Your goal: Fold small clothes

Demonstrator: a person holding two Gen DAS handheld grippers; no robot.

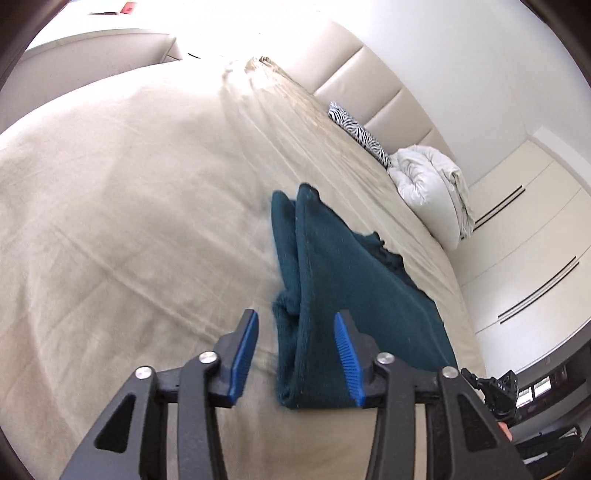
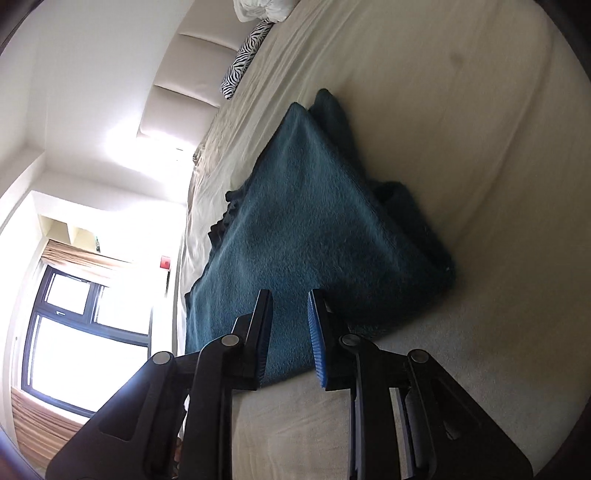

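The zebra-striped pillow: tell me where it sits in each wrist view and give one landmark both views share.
Left wrist view: the zebra-striped pillow lies upper right of centre, against the padded cream headboard, left of the white bunched duvet.
Right wrist view: it sits at the top, left of centre, below that duvet.
Shared landmark: the dark teal fleece garment on the beige bedsheet.

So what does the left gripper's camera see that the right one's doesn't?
Only the left view shows the white wardrobe doors and the left gripper, open, its pads clear of the cloth. Only the right view shows the window and the right gripper. Both share the teal garment on the beige bed, and the zebra pillow.
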